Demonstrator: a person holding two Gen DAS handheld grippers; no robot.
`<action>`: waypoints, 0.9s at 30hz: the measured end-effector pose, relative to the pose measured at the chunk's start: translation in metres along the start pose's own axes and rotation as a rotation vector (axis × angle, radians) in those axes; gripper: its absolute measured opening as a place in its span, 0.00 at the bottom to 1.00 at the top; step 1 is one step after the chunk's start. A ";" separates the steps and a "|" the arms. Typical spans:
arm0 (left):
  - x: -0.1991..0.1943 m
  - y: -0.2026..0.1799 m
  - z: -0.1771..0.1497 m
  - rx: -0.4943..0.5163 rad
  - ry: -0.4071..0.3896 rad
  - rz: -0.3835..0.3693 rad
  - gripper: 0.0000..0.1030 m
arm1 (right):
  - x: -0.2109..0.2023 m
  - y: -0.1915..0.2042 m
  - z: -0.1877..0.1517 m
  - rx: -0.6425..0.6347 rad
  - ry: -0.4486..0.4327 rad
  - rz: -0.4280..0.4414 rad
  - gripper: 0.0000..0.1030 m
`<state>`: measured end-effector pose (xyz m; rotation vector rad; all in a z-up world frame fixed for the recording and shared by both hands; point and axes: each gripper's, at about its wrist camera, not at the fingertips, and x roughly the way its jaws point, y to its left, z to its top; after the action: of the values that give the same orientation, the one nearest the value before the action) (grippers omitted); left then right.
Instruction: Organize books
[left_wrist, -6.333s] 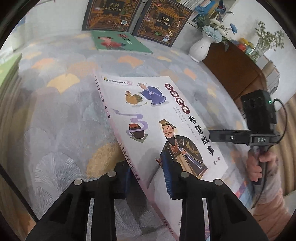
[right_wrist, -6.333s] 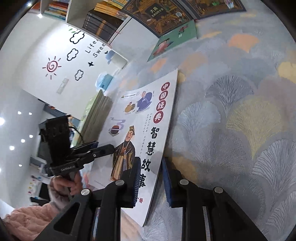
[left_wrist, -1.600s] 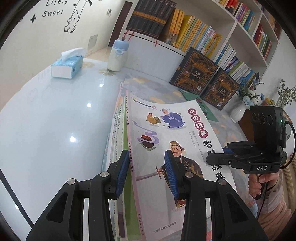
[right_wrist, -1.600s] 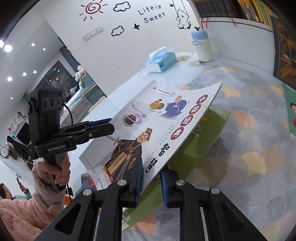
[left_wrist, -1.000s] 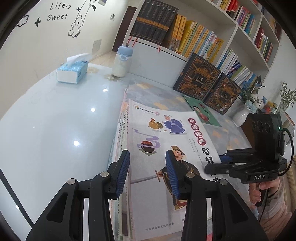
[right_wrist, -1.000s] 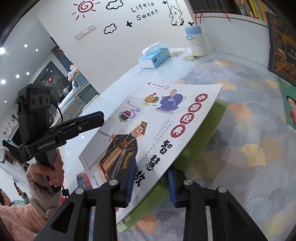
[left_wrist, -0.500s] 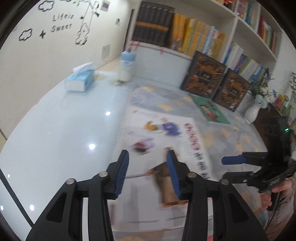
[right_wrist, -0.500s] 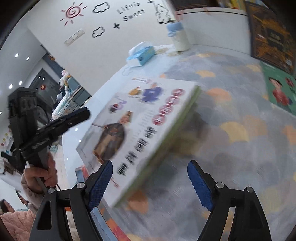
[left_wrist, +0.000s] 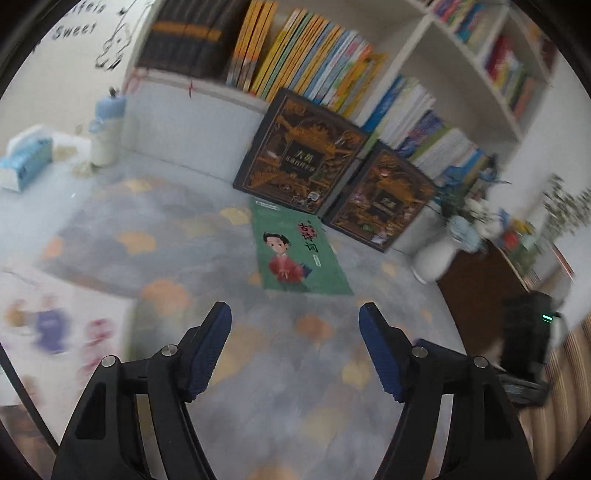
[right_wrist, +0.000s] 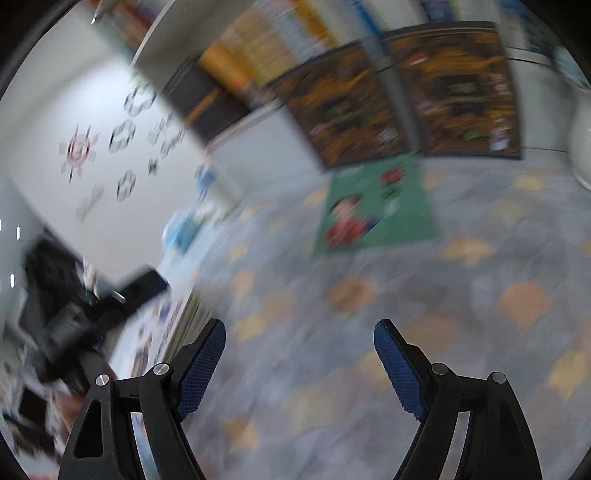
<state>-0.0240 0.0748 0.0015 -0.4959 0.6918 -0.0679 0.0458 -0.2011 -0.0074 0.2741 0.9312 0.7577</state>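
A green picture book (left_wrist: 295, 254) lies flat on the patterned rug, ahead of my left gripper (left_wrist: 295, 317), whose jaws are opening with nothing between them. The white book with the cartoon figures (left_wrist: 51, 332) rests on the stack at the left edge, blurred. In the blurred right wrist view the same green book (right_wrist: 376, 214) lies beyond my right gripper (right_wrist: 299, 336), which stands open and empty. The stack's edge (right_wrist: 173, 332) shows at that view's lower left. Behind the stack is the other gripper (right_wrist: 74, 314).
Two large dark books (left_wrist: 306, 155) (left_wrist: 384, 195) lean against the bookshelf (left_wrist: 332, 74). A white vase (left_wrist: 436, 254) and a brown cabinet (left_wrist: 480, 280) stand at the right. A tissue box (left_wrist: 24, 162) and a bottle (left_wrist: 105, 129) sit on the floor at the left.
Both grippers have let go of the white book, which now lies on the stack, and opened wide. Both have swung away from the stack toward the green book.
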 end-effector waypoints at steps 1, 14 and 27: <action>0.013 -0.003 0.002 -0.019 0.012 0.013 0.68 | -0.002 -0.016 0.011 0.035 -0.034 0.006 0.79; 0.179 0.010 0.009 -0.025 0.173 0.093 0.68 | 0.109 -0.139 0.072 0.289 0.025 0.021 0.71; 0.164 0.008 0.010 -0.063 0.184 -0.029 0.70 | 0.120 -0.116 0.073 0.212 0.145 0.052 0.73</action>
<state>0.1084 0.0501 -0.0934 -0.5645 0.8686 -0.1200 0.2021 -0.1935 -0.0992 0.4354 1.1480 0.7343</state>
